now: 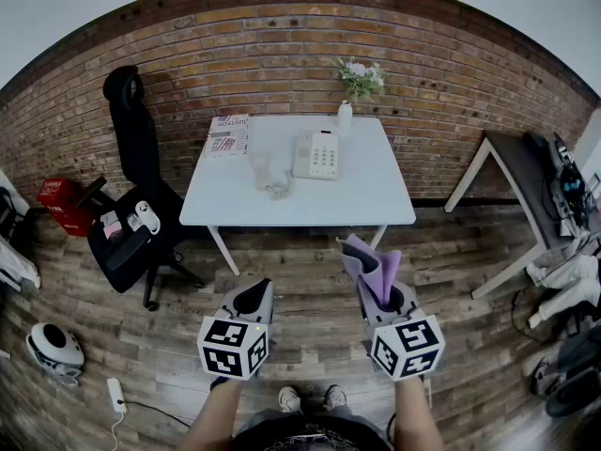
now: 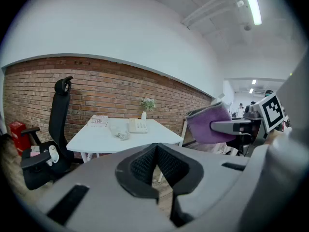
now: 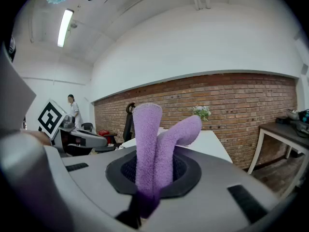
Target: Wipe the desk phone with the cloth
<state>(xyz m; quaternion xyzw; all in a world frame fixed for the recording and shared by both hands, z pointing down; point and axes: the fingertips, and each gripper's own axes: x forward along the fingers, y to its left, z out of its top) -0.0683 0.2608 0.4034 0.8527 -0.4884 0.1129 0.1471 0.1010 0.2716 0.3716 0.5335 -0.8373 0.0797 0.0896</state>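
- Desk phone (image 1: 316,154) sits on the white table (image 1: 357,205) by the brick wall (image 1: 282,54), well apart from both your grippers.
- Your right gripper (image 1: 380,301) is clamped on the purple cloth (image 1: 373,268), which sticks up out of its jaws.
- Your left gripper (image 1: 252,301) has its jaws together, nothing between them.

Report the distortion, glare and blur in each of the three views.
Head view: fisheye bows the brick wall into an arc, light even, white table sharp. Left gripper view: ceiling lamp blown out, dark corners. Right gripper view: cloth in focus, tube lamp glaring, edges vignetted.
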